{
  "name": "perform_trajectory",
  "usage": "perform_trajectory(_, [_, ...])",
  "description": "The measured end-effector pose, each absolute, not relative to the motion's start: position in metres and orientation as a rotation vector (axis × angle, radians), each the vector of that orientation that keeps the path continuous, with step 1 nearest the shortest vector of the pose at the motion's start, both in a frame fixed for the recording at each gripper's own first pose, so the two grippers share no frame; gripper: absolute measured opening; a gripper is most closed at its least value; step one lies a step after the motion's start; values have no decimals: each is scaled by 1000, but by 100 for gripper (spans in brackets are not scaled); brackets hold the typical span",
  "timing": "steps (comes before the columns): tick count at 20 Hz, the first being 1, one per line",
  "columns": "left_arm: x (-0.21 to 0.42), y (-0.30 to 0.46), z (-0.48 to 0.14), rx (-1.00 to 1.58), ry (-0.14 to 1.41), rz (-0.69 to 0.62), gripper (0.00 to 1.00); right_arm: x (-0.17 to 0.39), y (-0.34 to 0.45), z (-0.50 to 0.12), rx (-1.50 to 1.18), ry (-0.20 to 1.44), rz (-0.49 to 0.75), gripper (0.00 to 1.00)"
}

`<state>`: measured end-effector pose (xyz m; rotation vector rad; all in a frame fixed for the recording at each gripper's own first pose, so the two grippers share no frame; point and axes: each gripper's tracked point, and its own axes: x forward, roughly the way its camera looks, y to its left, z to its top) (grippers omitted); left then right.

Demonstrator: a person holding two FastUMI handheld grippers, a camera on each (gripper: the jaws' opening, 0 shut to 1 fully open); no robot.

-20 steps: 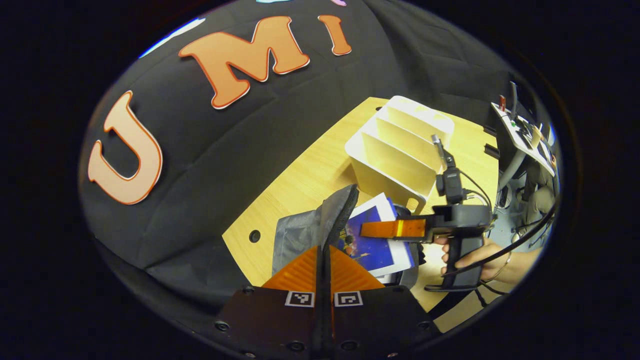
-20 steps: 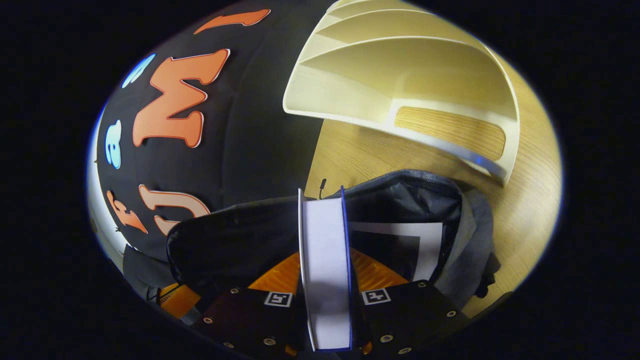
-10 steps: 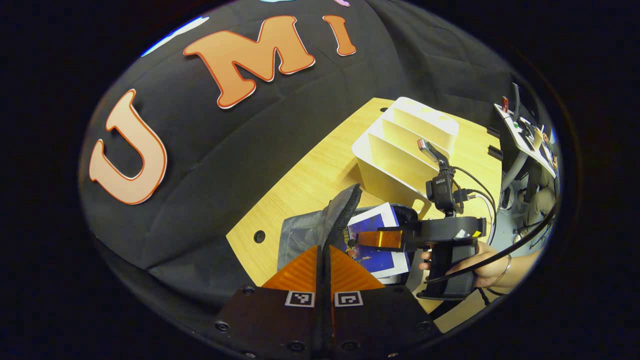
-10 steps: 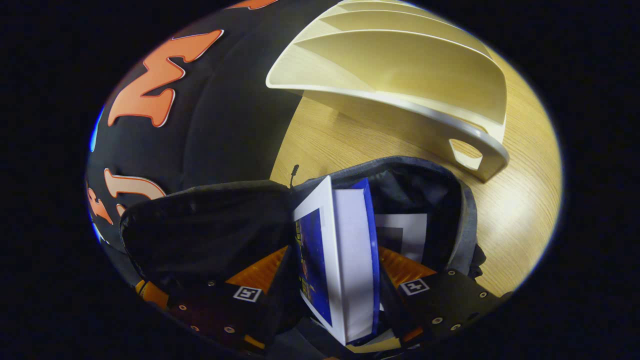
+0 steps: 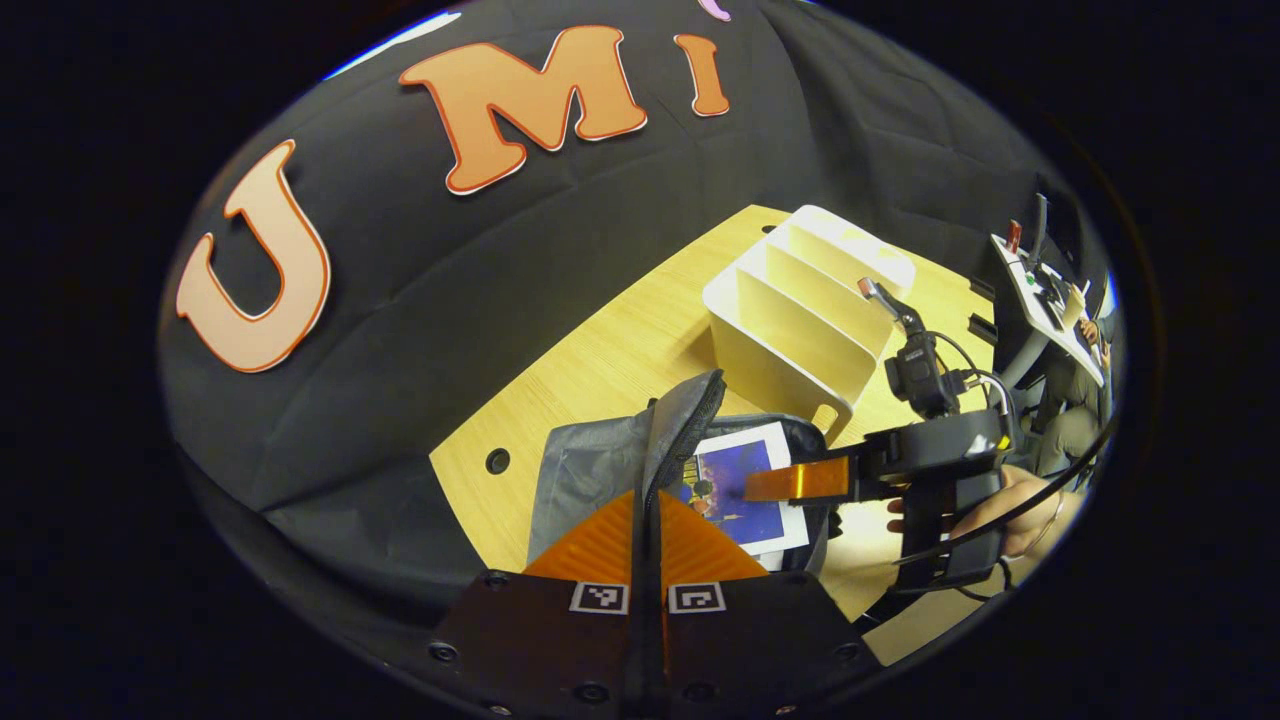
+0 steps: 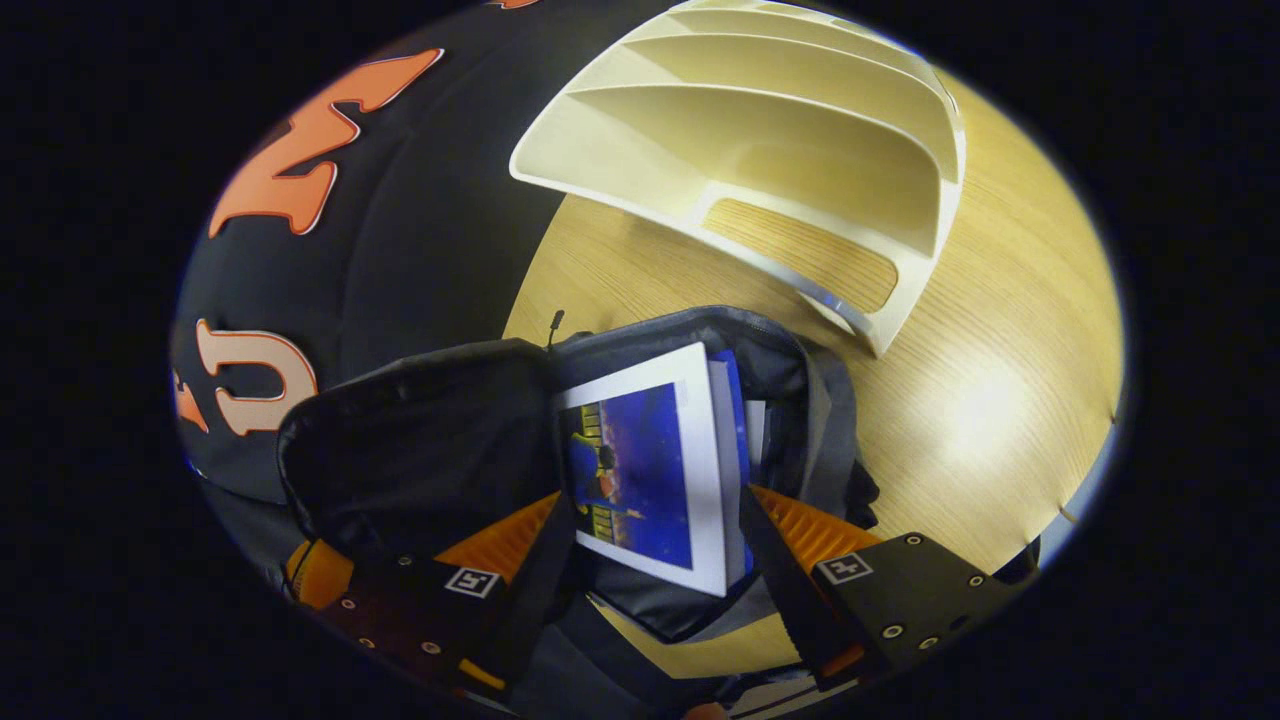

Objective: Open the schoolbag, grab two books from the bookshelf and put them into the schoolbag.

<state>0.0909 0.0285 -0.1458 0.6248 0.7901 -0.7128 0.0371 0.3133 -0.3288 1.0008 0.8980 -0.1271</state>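
The right gripper (image 6: 650, 545) is spread wide, gripping nothing; the blue, white-bordered book (image 6: 650, 465) lies between its fingers inside the open grey fabric schoolbag (image 6: 820, 420). The left gripper (image 5: 648, 535) is clenched on the schoolbag's upright flap (image 5: 680, 425). The white slotted plastic bookshelf (image 6: 760, 170) stands beyond the bag.

Wood table (image 5: 600, 370) w/ hole (image 5: 497, 461); white stand (image 5: 1040, 290) at far right.
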Motion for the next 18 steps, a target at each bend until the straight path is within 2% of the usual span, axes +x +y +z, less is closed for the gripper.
perform_trajectory(8, [56,19,-169,513,852,-723,1,14,261,-297,841,893,-127,98])
perform_trajectory(12, [28,-1,-187,396,918,-721,13,-1,237,-287,750,935,-110,98])
perform_trajectory(14, [14,-15,-200,333,954,-704,25,-9,219,-285,682,968,-110,99])
perform_trajectory(15, [6,-22,-204,309,972,-691,39,-11,209,-284,652,975,-107,98])
perform_trajectory(16, [0,-27,-208,291,986,-676,46,-12,198,-283,622,981,-105,98])
perform_trajectory(17, [-5,-34,-213,270,993,-660,63,-13,188,-281,594,986,-103,98])
perform_trajectory(18, [-13,-42,-218,250,1000,-654,77,-14,177,-278,567,985,-97,98])
